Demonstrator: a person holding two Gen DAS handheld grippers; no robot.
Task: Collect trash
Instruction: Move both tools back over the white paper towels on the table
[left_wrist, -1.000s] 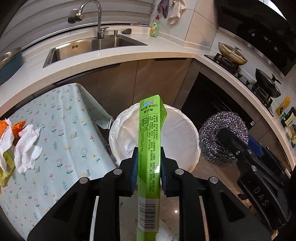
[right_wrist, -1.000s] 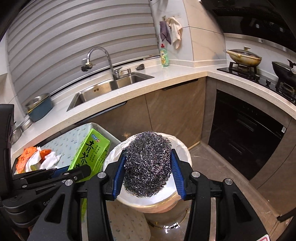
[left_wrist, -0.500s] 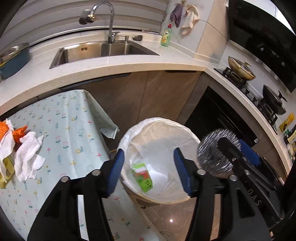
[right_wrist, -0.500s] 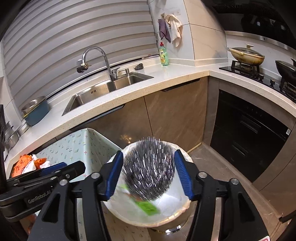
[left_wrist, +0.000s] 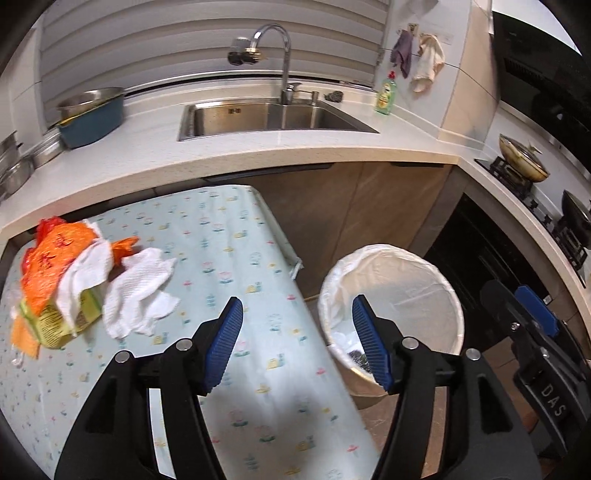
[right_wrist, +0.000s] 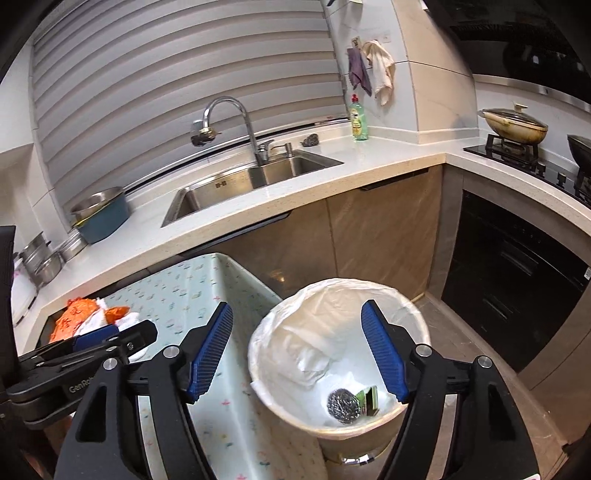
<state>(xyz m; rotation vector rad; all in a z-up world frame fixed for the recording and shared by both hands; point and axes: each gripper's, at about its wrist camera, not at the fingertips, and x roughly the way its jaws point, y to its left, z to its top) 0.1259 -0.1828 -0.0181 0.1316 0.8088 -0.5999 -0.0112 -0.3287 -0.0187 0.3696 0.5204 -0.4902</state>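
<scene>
A bin lined with a white bag stands on the floor beside the table's right edge. Inside it lie a steel wool scourer and a green box. My right gripper hangs over the bin, its jaws opening with nothing between them. My left gripper is over the table's right edge, its jaws also opening and empty. On the floral cloth table, at the left, lie an orange bag, crumpled white paper towels and a yellow-green packet.
A white counter with a steel sink and tap runs behind the table. On it stand a blue basin and a green soap bottle. A stove with pans and a dark oven front are at the right.
Both jaws opened: the green box left the left gripper and the scourer left the right, and both now lie in the bin. The left gripper swung left toward the table.
</scene>
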